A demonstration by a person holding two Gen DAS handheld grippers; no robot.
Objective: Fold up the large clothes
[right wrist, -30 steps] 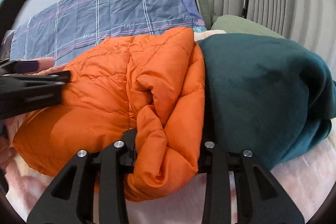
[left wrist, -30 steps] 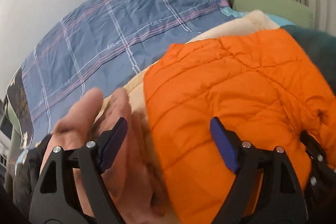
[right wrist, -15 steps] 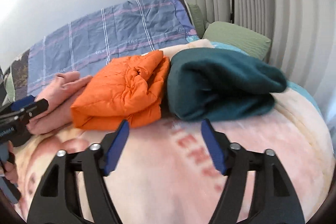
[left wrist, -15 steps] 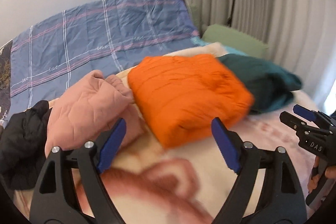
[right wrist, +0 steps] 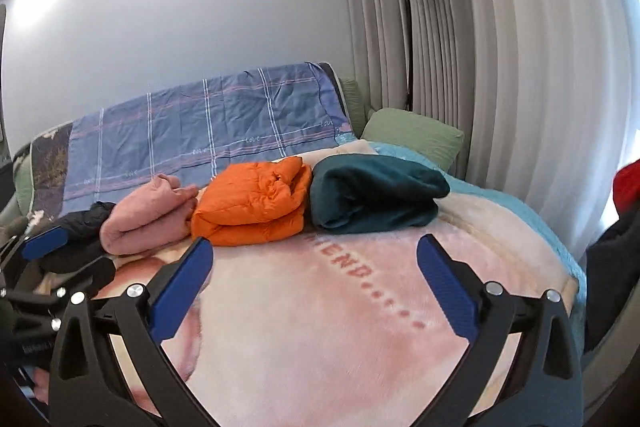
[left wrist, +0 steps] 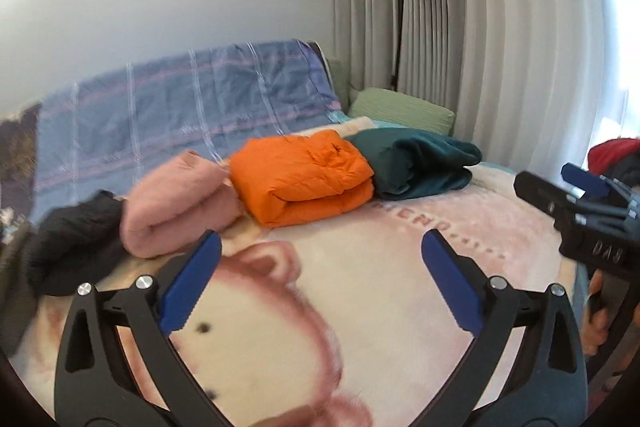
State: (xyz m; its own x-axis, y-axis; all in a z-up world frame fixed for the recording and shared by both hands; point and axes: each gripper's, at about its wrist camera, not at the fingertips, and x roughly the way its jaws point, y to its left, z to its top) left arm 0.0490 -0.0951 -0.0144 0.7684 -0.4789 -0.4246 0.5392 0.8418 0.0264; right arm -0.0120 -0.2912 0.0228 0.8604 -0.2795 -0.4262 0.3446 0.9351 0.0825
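Folded orange jacket point(right wrist: 252, 203) lies mid-frame on the blanket point(right wrist: 360, 327), between pink garment point(right wrist: 148, 215) and teal garment point(right wrist: 376, 195). Left gripper point(left wrist: 320, 283) and right gripper point(right wrist: 314, 283): jaws opening, nothing between them. Judged step: stacking done; next, fetch an unfolded garment.

A bed point(right wrist: 500, 235) carries everything, covered by a plush pale pink blanket point(right wrist: 320, 327) printed with a large pink figure and dotted lettering. Along the blanket's far part lies a row of folded garments, each touching the next: a black padded garment point(right wrist: 80, 227) at far left, a rolled pink fleece garment point(right wrist: 148, 215), a folded orange quilted puffer jacket point(right wrist: 252, 203) in the middle, and a folded dark teal fleece garment point(right wrist: 376, 195) at right. Behind them a blue checked quilt point(right wrist: 208, 123) slopes up against the wall. A green pillow point(right wrist: 416, 135) rests at the far right corner, with a strip of turquoise cloth point(right wrist: 500, 199) along the bed's right edge.
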